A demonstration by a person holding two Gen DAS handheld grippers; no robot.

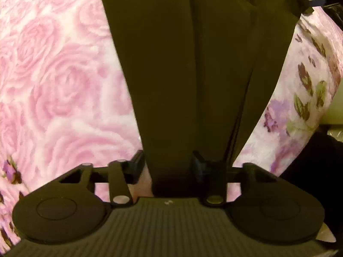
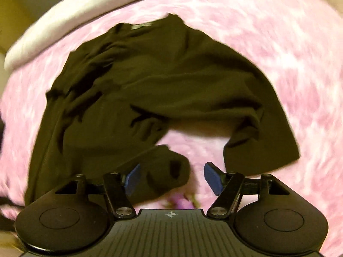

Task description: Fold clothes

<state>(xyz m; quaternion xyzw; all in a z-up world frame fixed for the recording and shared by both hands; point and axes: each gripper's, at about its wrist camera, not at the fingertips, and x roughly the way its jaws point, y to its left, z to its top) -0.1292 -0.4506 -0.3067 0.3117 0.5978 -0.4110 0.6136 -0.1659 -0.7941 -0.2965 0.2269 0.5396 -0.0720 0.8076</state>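
While left tongs (image 1: 168, 165) straddle garment (image 1: 182, 75), right shows sleeves (image 2: 169, 171)

A dark shirt (image 2: 154, 81) is lying crumpled on the pink blanket (image 2: 289, 53). The right claw (image 2: 171, 176) is hovering open at the shirt's near edge, one sleeve (image 2: 169, 169) lying between its blue fingers (image 2: 212, 178).

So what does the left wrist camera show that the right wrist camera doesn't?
Only the left wrist view shows the left hand-held gripper with a flat strip of the dark garment between its fingers, and leaf prints on the bedding. Only the right wrist view shows the garment's whole rumpled shape and the open right hand-held gripper. Both show the pink rose blanket.
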